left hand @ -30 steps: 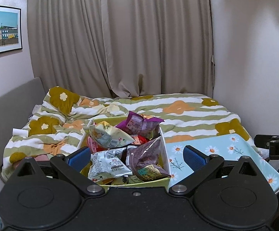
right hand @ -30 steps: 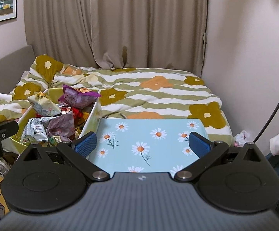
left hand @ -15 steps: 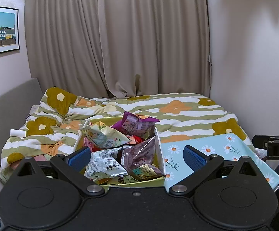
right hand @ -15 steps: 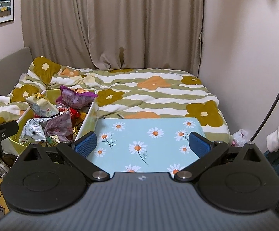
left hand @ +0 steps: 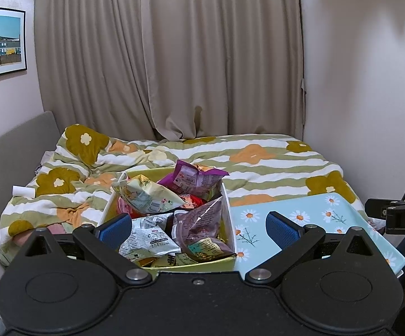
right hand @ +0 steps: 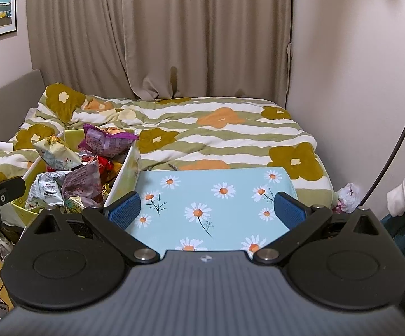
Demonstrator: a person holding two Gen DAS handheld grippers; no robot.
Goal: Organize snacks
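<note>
Left gripper [left hand: 198, 228], at lower centre of its own view, has its blue-padded jaws spread wide with nothing between them, held above the near end of a yellow-green snack bin [left hand: 228, 224]. Right gripper [right hand: 206, 210], likewise spread and empty, sits at lower centre of its view above a light-blue daisy-print tray [right hand: 216, 196]. Bin and tray rest side by side on a flower-patterned striped duvet [left hand: 272, 162], the bin's white wall touching the tray's left edge. Heaped in the bin are a purple snack packet [left hand: 195, 179] at the far end, a pale yellow packet [left hand: 146, 196] left of it, a white printed packet [left hand: 149, 236] and a mauve foil packet [left hand: 199, 224] nearest the camera. Beige curtains [right hand: 160, 36] fill the upper centre; a framed picture [left hand: 0, 42] hangs at upper left.
</note>
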